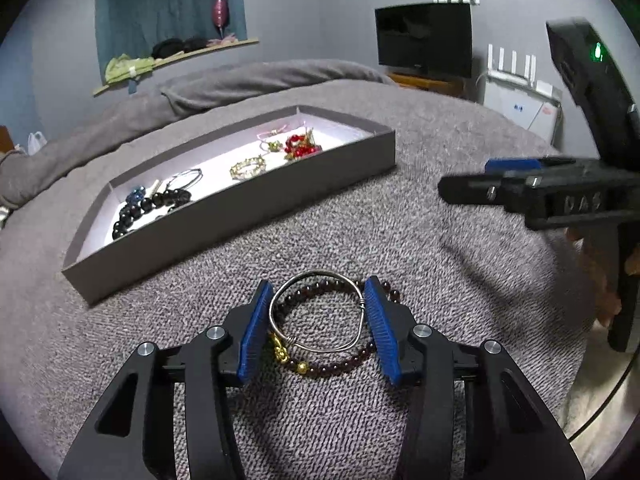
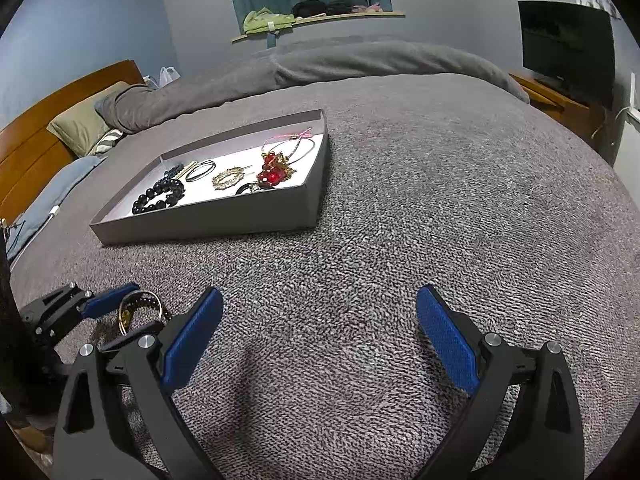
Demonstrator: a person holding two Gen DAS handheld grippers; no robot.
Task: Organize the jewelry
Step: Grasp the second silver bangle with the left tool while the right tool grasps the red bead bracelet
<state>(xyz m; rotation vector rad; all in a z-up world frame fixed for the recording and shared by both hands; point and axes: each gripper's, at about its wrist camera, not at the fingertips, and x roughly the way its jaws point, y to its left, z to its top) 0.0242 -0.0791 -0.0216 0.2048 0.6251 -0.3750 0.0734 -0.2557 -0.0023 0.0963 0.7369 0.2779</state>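
Right now we have the left tongs [image 1: 318, 330] lowered over two bracelets on the grey bedspread [image 1: 440, 264], the blue pads [image 1: 256, 332] standing just outside the silver wire bangle [image 1: 316, 312]. The pads look to be touching the bangle's sides or nearly so; we judge them not yet pressing, so we count the tongs as apart with the bangle between them. To do this well, we should close on the bangle alone, squarely across its widest part, and lift slowly so the dark red bead bracelet [image 1: 340, 364] lying under it, with its gold charm [image 1: 280, 350], does not snag and drag along. The bangle is thin, stiff wire with a twisted join and could slip. Our right tongs [image 2: 320, 336] hang wide apart and empty over the bedspread. Farther off sits the shallow grey box [image 1: 224, 216], already holding black beads, a gold ring bracelet and red beads.
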